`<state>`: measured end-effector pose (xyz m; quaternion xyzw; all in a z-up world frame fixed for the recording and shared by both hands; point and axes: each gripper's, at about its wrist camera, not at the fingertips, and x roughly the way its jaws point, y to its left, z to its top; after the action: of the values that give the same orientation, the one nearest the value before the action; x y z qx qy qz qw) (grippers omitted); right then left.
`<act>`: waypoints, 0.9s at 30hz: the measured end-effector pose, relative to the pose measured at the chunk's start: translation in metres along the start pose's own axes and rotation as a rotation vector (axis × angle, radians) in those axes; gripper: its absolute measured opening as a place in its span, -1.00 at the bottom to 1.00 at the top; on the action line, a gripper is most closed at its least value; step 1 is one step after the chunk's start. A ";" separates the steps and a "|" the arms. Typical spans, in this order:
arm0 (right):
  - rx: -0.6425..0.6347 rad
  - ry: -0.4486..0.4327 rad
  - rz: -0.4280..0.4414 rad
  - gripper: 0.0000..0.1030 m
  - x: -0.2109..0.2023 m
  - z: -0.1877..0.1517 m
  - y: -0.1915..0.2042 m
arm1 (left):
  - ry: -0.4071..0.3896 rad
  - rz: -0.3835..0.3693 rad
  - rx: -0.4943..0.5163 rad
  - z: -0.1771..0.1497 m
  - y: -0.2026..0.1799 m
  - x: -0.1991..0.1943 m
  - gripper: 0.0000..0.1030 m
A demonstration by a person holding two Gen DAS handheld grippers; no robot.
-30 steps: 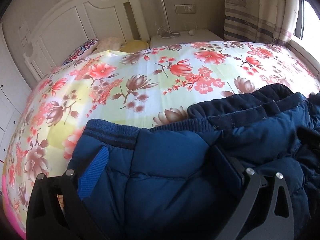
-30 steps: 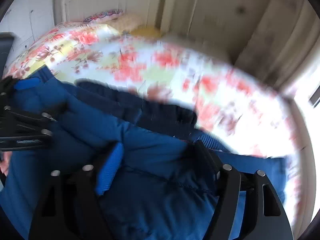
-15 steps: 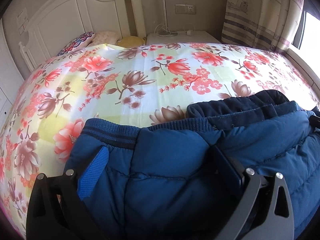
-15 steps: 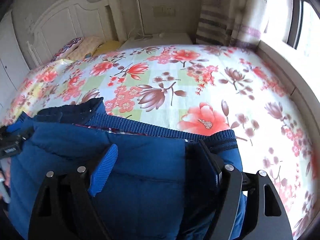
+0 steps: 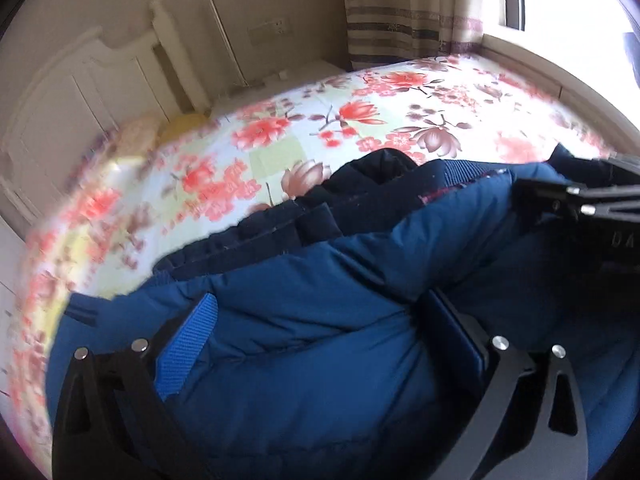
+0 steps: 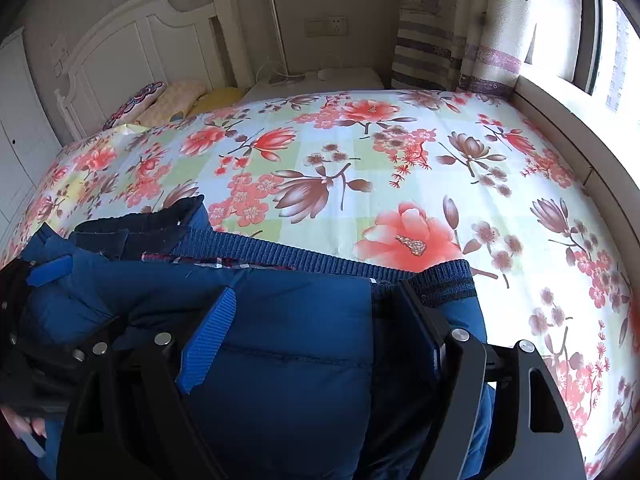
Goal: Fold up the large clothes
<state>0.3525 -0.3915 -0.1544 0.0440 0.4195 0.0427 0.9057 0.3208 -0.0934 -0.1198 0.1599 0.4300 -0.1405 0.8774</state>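
A blue quilted jacket [image 6: 288, 320] with a ribbed hem [image 6: 320, 258] and a dark navy inner part [image 5: 360, 188] lies bunched on the near side of the bed. My right gripper [image 6: 316, 296] is shut on a thick fold of it just behind the hem. A puffy fold of the same jacket [image 5: 312, 344] is clamped in my left gripper [image 5: 320, 308]. The two grippers are close together: the right gripper [image 5: 560, 200] shows at the right edge of the left wrist view. In the right wrist view the left gripper [image 6: 40, 280] sits at the far left with a hand [image 6: 24, 424] below it.
The floral bedsheet [image 6: 400, 168] spreads beyond the jacket toward a white headboard [image 6: 132, 44] with pillows [image 6: 176, 100]. A white nightstand [image 6: 320, 80] stands beside the bed, with a striped curtain [image 6: 432, 40] and a window ledge [image 6: 560, 120] along the right. White cupboard doors [image 6: 16, 128] are at the left.
My left gripper has swung right with its part of the jacket, closing in on the right gripper; the fabric between them has bunched up. The right gripper has settled and barely moved lately.
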 end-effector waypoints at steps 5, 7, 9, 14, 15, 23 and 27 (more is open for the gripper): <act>0.005 -0.003 0.010 0.39 0.000 0.000 -0.001 | -0.012 0.031 -0.095 0.005 0.060 -0.011 0.96; 0.007 -0.003 0.013 0.40 0.000 0.000 -0.001 | 0.021 0.115 -0.182 0.001 0.101 -0.004 0.96; 0.007 -0.003 0.018 0.42 0.001 0.000 0.000 | 0.073 0.046 -0.290 -0.012 0.154 0.012 0.96; 0.010 -0.004 0.029 0.44 0.001 0.000 -0.001 | 0.058 -0.131 -0.415 -0.030 0.186 0.021 0.96; 0.012 -0.004 0.029 0.45 0.001 0.000 -0.001 | 0.051 -0.108 -0.402 -0.029 0.181 0.020 0.96; -0.187 -0.134 -0.110 0.47 -0.061 -0.001 0.081 | 0.015 -0.123 -0.437 -0.034 0.182 0.018 0.96; -0.412 -0.074 0.110 0.82 -0.065 -0.027 0.173 | 0.016 -0.112 -0.428 -0.033 0.181 0.018 0.96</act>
<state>0.2831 -0.2260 -0.1021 -0.1178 0.3655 0.1752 0.9066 0.3772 0.0828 -0.1246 -0.0532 0.4654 -0.0931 0.8786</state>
